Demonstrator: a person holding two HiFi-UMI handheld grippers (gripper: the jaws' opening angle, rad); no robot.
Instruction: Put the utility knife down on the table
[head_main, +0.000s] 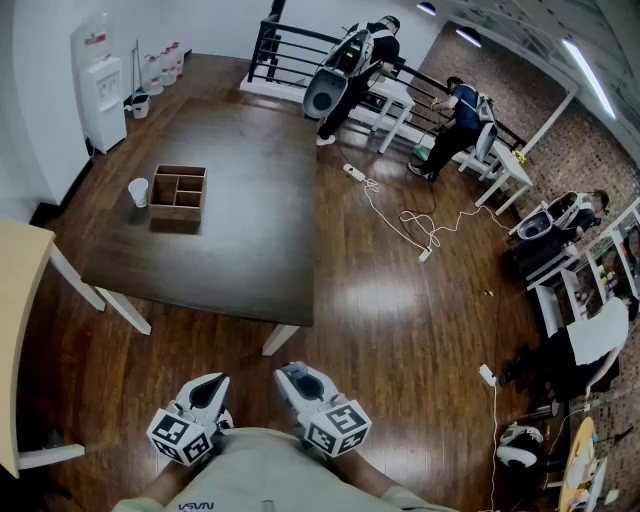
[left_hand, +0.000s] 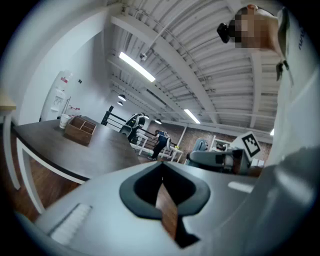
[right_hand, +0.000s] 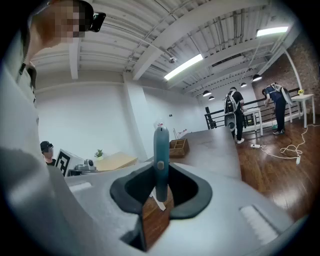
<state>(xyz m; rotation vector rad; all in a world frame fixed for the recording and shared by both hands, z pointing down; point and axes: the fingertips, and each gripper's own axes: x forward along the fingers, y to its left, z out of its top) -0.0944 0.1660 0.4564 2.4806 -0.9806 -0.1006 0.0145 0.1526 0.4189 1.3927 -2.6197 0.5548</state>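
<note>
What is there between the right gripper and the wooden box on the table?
Head view: only wooden floor and bare table lie between right gripper and wooden box.

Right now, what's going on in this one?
A person stands back from the dark table with a hand-held gripper in each hand. The right hand-held gripper is clamped on a blue-grey utility knife; the left hand-held gripper is shut and empty. The knife is not yet over the table, where a wooden box and a cup sit.

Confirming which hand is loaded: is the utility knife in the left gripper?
No, the left gripper has closed, empty fingers; the utility knife stands in the right gripper.
</note>
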